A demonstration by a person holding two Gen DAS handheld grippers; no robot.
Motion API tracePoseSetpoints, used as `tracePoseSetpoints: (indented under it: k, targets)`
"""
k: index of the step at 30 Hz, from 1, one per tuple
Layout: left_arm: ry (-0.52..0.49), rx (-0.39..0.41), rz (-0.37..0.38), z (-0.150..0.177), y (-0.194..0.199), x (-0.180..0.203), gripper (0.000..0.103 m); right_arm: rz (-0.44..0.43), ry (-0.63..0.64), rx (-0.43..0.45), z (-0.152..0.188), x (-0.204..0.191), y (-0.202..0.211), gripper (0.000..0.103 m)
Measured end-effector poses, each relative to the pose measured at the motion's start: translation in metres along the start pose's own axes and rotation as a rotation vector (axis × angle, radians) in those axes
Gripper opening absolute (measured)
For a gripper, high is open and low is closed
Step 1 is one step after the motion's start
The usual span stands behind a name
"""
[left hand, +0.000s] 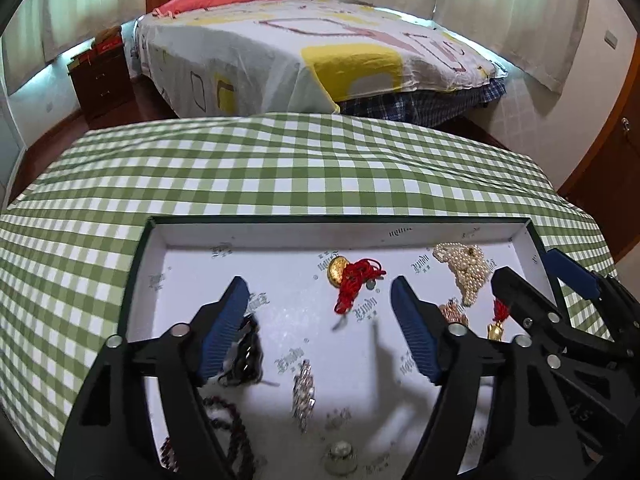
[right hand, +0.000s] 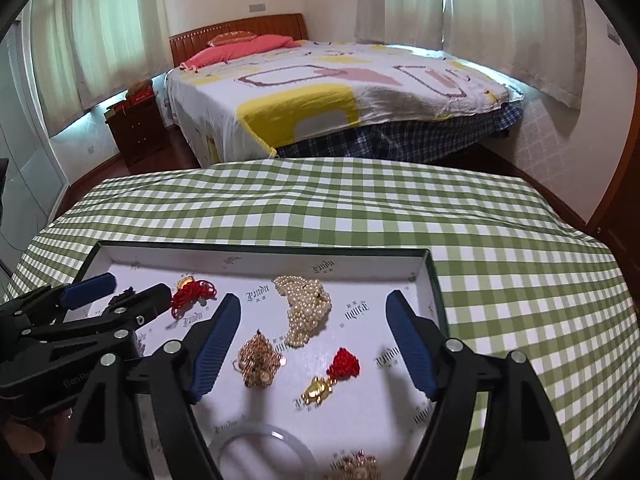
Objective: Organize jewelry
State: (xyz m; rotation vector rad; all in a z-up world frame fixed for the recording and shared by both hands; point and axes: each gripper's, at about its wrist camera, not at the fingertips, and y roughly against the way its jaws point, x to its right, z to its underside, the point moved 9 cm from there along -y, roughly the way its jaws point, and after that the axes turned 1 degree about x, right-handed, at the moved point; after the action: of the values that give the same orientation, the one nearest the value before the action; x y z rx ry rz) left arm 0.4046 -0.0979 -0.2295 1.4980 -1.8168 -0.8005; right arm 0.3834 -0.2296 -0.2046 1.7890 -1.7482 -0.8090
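Jewelry tray (left hand: 400,229) near edge cut off, bangle (right hand: 256,446) faint

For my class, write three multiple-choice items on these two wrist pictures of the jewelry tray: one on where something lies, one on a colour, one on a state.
1. Where does the pearl necklace lie?
A. on the checked cloth
B. inside the tray
C. on the bed

2. What colour is the tassel on the gold charm?
A. red
B. blue
C. green

3. How are the right gripper fingers?
A. shut on the pearls
B. shut on the charm
C. open, holding nothing

Answers:
1 B: the pearls rest on the white floor of the tray, near its far wall.
2 A: a red knotted tassel sits at the charm's top.
3 C: the blue fingers stand wide apart above the tray, touching nothing.
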Motion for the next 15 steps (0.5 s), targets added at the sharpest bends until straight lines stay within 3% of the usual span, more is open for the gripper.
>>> tracePoseSetpoints:
  k: [4, 6, 15]
  targets:
    - [-0.027, 0.059, -0.021, 0.011, 0.029, -0.002, 0.081, 0.025, 0.020, 0.047, 0.007, 0.000, 0.025, 0.078]
    - [-0.032, 0.086, -0.038, 0.019, 0.043, -0.005, 0.088, 0.027, 0.015, 0.070, 0.014, 0.001, 0.038, 0.079]
    - [-0.041, 0.196, -0.050, 0.065, 0.128, -0.012, 0.092, 0.033, -0.032, 0.101, 0.063, 0.001, 0.098, 0.082]
